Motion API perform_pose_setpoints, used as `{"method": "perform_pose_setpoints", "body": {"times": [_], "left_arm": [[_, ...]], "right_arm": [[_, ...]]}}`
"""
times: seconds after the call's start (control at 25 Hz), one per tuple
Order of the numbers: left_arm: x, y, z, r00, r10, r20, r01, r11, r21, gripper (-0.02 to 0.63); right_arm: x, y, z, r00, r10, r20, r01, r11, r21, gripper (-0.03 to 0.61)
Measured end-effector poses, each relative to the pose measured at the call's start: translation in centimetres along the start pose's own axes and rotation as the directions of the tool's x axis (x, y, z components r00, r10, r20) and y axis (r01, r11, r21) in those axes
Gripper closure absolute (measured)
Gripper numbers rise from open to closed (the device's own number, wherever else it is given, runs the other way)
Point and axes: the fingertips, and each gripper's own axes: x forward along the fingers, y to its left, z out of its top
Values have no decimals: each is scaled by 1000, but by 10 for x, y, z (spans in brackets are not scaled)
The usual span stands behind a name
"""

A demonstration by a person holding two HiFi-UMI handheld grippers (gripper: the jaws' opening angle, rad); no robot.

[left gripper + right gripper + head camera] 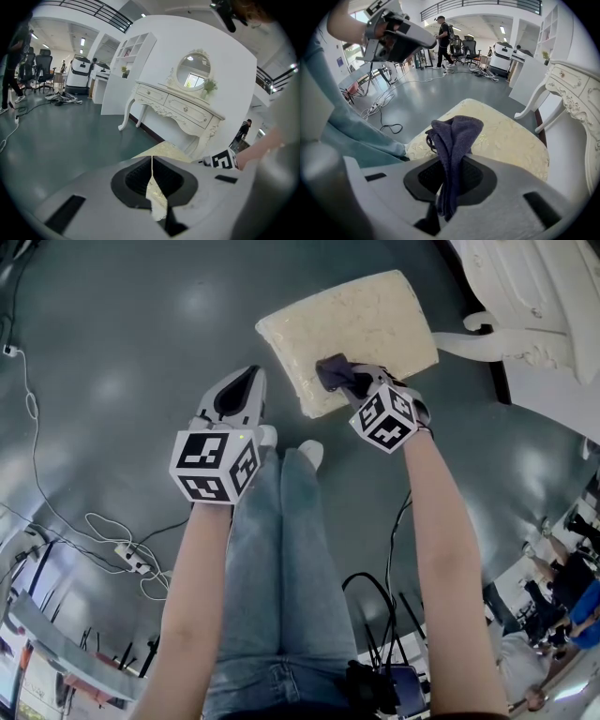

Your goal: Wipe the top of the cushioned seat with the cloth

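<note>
Jeans-clad legs (281, 549) were seen lowest in the head view, with the cushioned seat (375, 315) at their 12 o'clock on the floor (122, 334). The right tool (354, 382) was clamped on the dark cloth (336, 369), held over the seat's 6 o'clock edge. The left tool (246, 379), jaws together and empty, was held off the seat at its 8 o'clock.

The cloth (457, 133) was seen to be dark purple; the cushioned seat (366, 320) was patterned in pale cream and gold.
</note>
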Motion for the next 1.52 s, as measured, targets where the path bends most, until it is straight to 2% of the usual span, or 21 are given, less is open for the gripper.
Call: {"method": "perform_pose_setpoints", "body": {"times": [0.52, 0.8, 0.88, 1.16, 1.32, 1.52], "left_arm": [[-5, -12, -4, 1000, -11, 4, 11, 1000, 4, 607], [-10, -14, -11, 1000, -10, 4, 10, 1000, -4, 607], [-12, -14, -14, 1000, -8, 1, 8, 1000, -6, 607], [-21, -2, -15, 1000, 14, 1, -14, 1000, -22, 607], [-25, 7, -8, 1000, 28, 13, -28, 999, -34, 607], [-28, 22, -1, 999, 47, 25, -46, 998, -48, 607]], "right_arm": [[-9, 27, -27, 999, 36, -22, -35, 999, 26, 546], [-10, 54, -57, 991, 92, -99, -86, 994, 65, 546], [-11, 57, -59, 992, 88, -92, -79, 992, 95, 546], [-32, 48, -38, 998, 59, -2, -58, 987, 149, 546], [-37, 25, -6, 997, 8, 81, -24, 978, 207, 546], [-30, -9, 40, 990, -30, 140, -6, 969, 246, 546]]}}
